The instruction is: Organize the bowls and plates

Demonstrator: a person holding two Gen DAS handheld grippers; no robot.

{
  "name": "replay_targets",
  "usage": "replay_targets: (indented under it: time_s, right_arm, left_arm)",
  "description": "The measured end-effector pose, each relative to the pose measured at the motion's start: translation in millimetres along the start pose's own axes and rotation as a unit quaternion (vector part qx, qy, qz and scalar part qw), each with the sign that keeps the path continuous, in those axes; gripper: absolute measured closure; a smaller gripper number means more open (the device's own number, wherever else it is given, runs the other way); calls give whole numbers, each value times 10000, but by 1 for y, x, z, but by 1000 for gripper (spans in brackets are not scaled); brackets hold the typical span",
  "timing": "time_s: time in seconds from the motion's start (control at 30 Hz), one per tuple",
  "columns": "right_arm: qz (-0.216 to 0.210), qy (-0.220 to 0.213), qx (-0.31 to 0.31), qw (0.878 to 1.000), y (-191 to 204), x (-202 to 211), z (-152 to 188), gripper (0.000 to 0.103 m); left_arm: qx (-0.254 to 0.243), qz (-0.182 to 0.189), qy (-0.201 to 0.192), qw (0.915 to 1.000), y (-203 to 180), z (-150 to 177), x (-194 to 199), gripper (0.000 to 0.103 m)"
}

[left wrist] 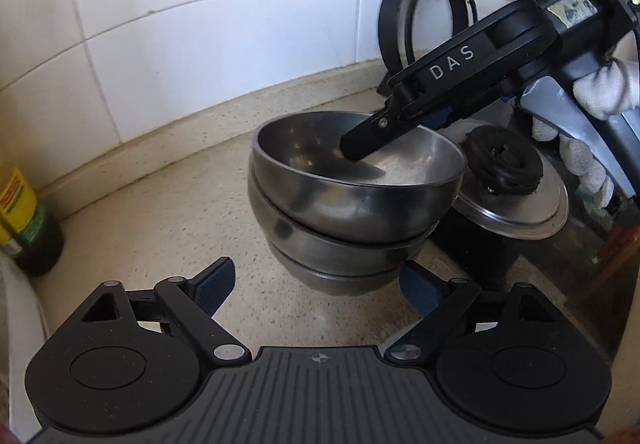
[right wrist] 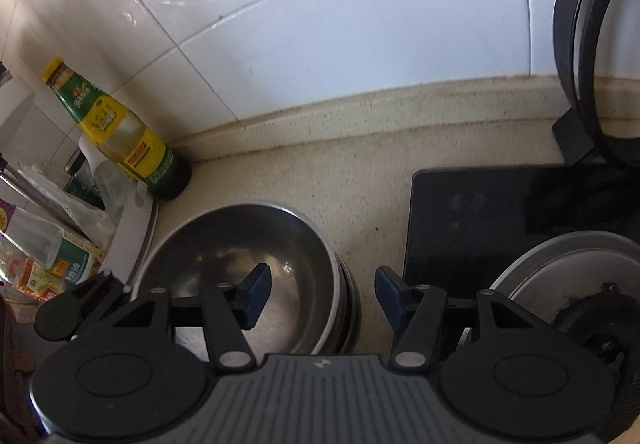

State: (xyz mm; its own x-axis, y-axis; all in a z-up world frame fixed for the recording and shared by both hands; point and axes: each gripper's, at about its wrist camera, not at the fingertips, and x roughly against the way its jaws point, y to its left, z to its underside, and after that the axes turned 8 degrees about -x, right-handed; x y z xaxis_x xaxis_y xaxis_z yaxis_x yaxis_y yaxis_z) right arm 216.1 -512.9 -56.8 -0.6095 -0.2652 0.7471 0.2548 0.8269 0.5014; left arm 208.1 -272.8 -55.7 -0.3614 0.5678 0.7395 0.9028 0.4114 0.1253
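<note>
The left claw [left wrist: 314,286] stood wide open, held low. The right claw [right wrist: 323,296] angled downward, fingers parted, gripped by a white-gloved hand [left wrist: 592,124].

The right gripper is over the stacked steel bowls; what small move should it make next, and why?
Probably lift the right gripper straight up. Its fingers stand open astride the top bowl's rim, one inside, gripping nothing, and the bowl already sits nested in the stack.
</note>
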Motion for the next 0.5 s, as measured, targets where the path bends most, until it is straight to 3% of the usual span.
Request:
replay_targets:
  time_s: [0.23, 0.5]
  right_arm:
    - [-6, 181, 31, 9998, 0, -10, -2, 39]
    - [-219, 307, 88, 9992, 0, -17, -6, 32]
  left_arm:
    - [-282, 146, 0, 9995, -4, -3, -18, 5]
    - [-438, 230, -54, 9988, -3, -6, -25, 2]
